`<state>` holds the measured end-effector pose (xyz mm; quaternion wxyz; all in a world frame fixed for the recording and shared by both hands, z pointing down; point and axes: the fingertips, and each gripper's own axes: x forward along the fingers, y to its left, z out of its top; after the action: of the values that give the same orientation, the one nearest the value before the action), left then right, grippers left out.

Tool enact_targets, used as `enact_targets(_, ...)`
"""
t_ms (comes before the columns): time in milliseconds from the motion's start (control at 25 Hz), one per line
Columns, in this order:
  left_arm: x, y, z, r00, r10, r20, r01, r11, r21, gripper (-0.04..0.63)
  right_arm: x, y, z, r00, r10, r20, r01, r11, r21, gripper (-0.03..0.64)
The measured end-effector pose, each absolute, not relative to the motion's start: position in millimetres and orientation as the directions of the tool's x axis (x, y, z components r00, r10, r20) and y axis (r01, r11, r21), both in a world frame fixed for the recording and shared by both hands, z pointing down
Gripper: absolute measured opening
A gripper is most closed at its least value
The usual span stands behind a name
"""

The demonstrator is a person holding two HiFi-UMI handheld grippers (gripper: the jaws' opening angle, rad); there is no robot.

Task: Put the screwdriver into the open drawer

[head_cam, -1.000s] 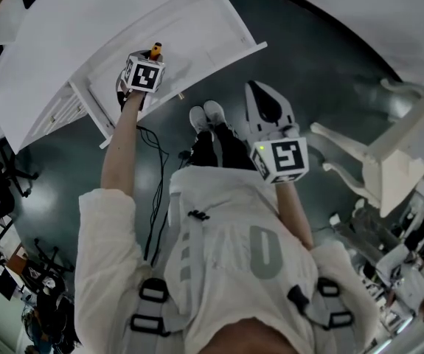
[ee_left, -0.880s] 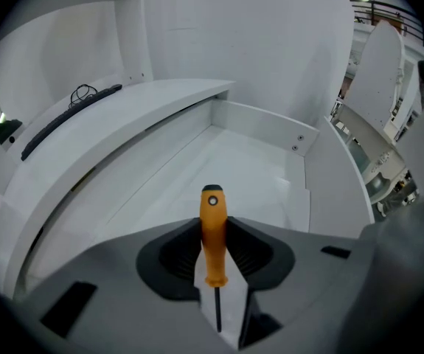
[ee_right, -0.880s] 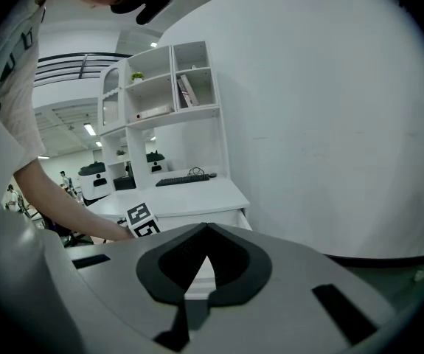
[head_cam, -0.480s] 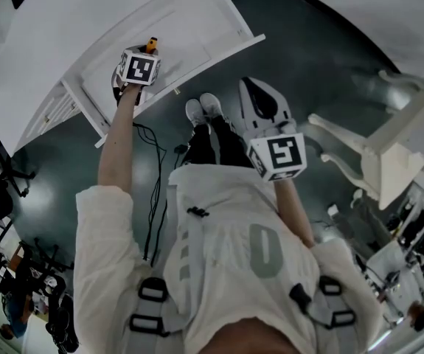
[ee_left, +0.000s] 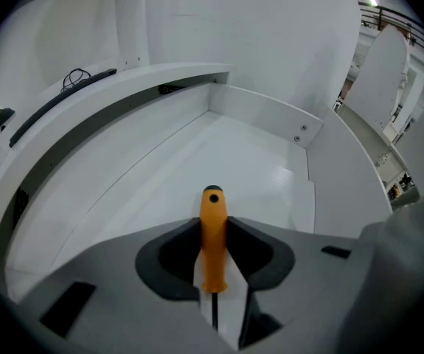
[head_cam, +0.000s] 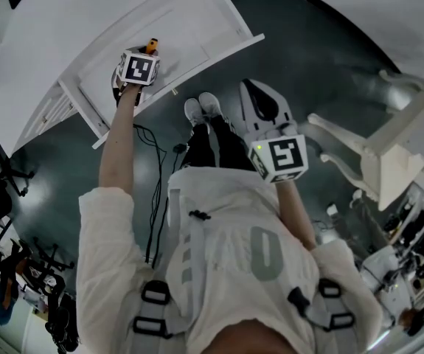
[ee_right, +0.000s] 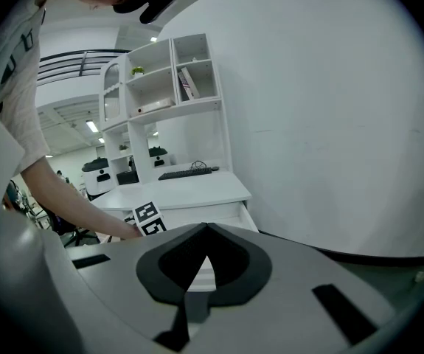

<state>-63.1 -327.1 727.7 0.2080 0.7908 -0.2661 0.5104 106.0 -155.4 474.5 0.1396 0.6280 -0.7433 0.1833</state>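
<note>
An orange-handled screwdriver (ee_left: 213, 234) stands between the jaws of my left gripper (ee_left: 213, 275), which is shut on its handle, with the dark shaft running back between the fingers. It hangs handle-down over the white floor of the open drawer (ee_left: 267, 164). In the head view the left gripper (head_cam: 147, 56) is above the drawer (head_cam: 189, 28), and the screwdriver's orange tip (head_cam: 152, 46) pokes out past the marker cube. My right gripper (head_cam: 262, 102) is held in front of the person's body, away from the drawer. Its jaws (ee_right: 195, 282) meet with nothing between them.
The drawer juts out from a white desk (head_cam: 57, 28). A keyboard (ee_right: 186, 173) lies on the desk, under a shelf unit (ee_right: 160, 80). A white chair (head_cam: 388, 153) stands at the right. The person's shoes (head_cam: 203, 110) and a black cable (head_cam: 153, 153) are on the dark floor.
My left gripper has sunk slightly toward the drawer with the screwdriver still in it. The right gripper has stayed put.
</note>
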Motion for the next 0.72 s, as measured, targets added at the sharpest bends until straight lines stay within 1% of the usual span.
enact_targets(160,-64,-332,722,0.33,-0.232,0.915,-0.632,-0.774,0.032,0.109,108,-155,476,-0.177,-0.878,0.445,-0.984,0.155,-0.087,-0.005)
enact_targets(280,-68,-329,727,0.327,-0.224,0.918,-0.65,-0.759,0.046,0.109,106,-154,476,-0.184,-0.874,0.449,-0.983,0.163,-0.086,-0.005)
enact_targets(400,-65,-328,725,0.335,-0.213,0.918,-0.638,-0.768,0.054,0.117,105,-152,477,-0.188,-0.874,0.448,-0.982,0.164,-0.093,-0.005)
enact_targets(520,-63,-326,720,0.338,-0.213,0.917,-0.629,-0.775,0.052,0.138,104,-150,477,-0.193,-0.873,0.448,-0.981,0.168,-0.096,-0.005)
enact_targets(720,-70,-328,721,0.331,-0.242,0.912,-0.652,-0.757,0.036,0.175,99,-148,477,-0.206,-0.868,0.451,-0.978,0.183,-0.095,-0.005)
